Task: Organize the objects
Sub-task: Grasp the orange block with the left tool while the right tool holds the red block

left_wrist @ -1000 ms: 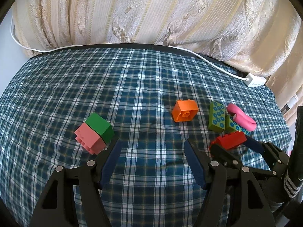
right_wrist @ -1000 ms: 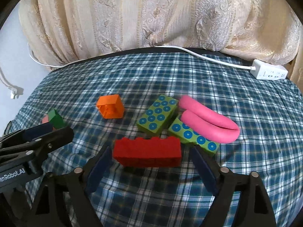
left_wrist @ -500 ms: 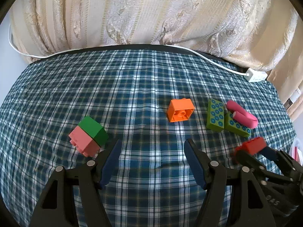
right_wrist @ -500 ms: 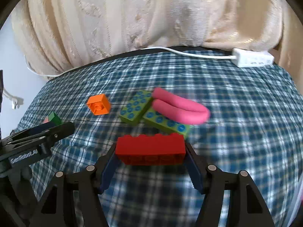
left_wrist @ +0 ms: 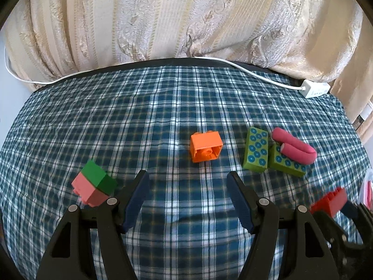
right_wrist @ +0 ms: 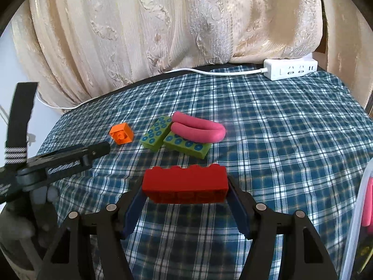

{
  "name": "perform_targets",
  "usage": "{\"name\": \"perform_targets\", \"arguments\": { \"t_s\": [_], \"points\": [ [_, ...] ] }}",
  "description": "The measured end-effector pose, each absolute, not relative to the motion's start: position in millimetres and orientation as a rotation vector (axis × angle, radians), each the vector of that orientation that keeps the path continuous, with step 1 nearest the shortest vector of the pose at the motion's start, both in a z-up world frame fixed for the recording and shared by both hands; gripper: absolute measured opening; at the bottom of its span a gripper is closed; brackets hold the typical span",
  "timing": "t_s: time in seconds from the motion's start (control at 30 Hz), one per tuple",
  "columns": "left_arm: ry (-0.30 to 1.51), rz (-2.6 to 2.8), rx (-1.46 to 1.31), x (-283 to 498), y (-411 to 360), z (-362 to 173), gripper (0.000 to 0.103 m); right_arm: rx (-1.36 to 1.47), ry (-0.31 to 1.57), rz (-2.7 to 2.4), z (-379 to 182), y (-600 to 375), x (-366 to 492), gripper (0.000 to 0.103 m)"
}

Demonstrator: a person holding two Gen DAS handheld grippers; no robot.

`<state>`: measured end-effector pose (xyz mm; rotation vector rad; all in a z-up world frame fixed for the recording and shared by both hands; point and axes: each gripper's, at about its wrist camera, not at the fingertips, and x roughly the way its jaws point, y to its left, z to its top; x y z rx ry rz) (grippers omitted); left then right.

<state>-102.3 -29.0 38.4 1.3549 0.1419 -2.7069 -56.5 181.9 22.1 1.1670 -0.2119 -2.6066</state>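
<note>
**Red brick gripped in right claw, left claw empty**

Our right claw [right_wrist: 185, 194] clamps the long red brick [right_wrist: 185, 183] by its short ends, lifted off the checked cloth [right_wrist: 279, 140]; its jaws have just been closing onto it. A second ago the brick lay on the cloth between wider jaws.

Our left claw [left_wrist: 187, 194] stands open over bare cloth, nothing between the pads.

Only the left view shows the green-on-pink block stack [left_wrist: 94, 183], tipped over, just beside the left finger. Only the right view shows the clear bin's edge [right_wrist: 359, 210] at far right, something pink inside.

Both views: hollow orange cube [left_wrist: 205, 145] on its side; two green studded bricks [right_wrist: 173, 137] with blue dots, touching; a smooth pink bent tube [right_wrist: 198, 131] resting on one. White power strip [right_wrist: 290, 69] at the bench's far edge, against a cream brocade curtain [right_wrist: 163, 23].
</note>
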Motion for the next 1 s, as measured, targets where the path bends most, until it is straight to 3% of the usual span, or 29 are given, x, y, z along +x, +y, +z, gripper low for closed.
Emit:
{"name": "perform_targets", "arguments": {
  "t_s": [0.77,0.9,1.0],
  "points": [
    [0.142,-2.669,1.366,-153,-19,18,0.070,1.165,-0.307,-2.582,18,197,-60,0.070],
    [0.130,-2.672,1.355,-154,-21,16,0.066,1.168,-0.305,-2.579,17,196,-60,0.070],
    [0.116,-2.676,1.362,-156,-21,14,0.053,1.174,-0.300,-2.580,16,195,-60,0.070]
  ]
}}
